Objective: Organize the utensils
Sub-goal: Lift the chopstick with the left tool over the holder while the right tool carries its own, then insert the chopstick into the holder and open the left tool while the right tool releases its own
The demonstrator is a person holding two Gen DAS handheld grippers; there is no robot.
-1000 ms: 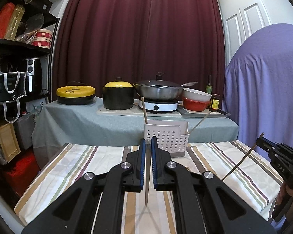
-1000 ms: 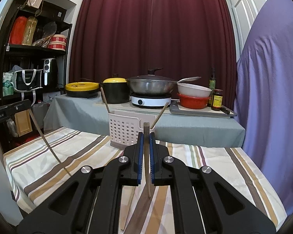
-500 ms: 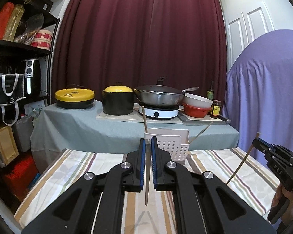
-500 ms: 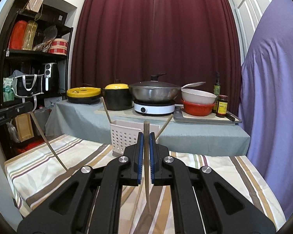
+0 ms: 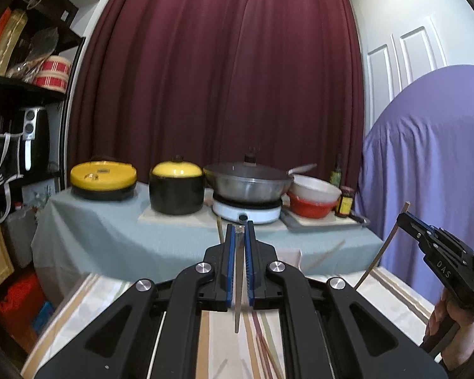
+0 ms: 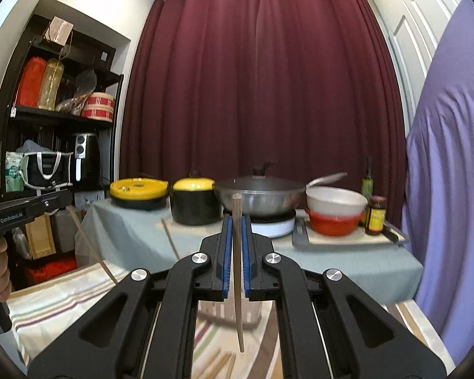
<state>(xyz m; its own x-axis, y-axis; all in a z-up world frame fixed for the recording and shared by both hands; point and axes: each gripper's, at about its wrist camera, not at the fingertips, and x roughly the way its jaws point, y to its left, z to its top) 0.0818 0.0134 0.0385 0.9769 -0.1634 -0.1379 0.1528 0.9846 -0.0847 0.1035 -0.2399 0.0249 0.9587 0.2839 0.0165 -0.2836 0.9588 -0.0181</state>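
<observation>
The left gripper (image 5: 239,237) is clamped shut on a single wooden chopstick (image 5: 238,287), which stands almost upright between its blue pads: the top end sits just at the fingertips and the thin end hangs below them, clear of the striped tablecloth (image 5: 391,293). The right gripper (image 6: 233,227) is likewise closed on its own wooden chopstick (image 6: 237,271), gripped about midway, so the square top end pokes up above the fingertips and the tapered end slants down toward the cloth without touching it.

From the right wrist view the white perforated utensil basket (image 6: 218,312) shows blurred just beyond and below the right gripper's jaws, toward the far edge of the table; the held chopstick's lower end hangs in front of it. A chopstick already in the basket (image 6: 170,240) leans out to the left. More loose chopsticks (image 6: 224,360) lie on the cloth near the front edge, under the right gripper.

In the left wrist view the basket is mostly hidden behind the gripper. Beyond the table, a side table (image 5: 104,230) covered in grey-green cloth carries pots, a wok (image 5: 246,183) and bowls.
</observation>
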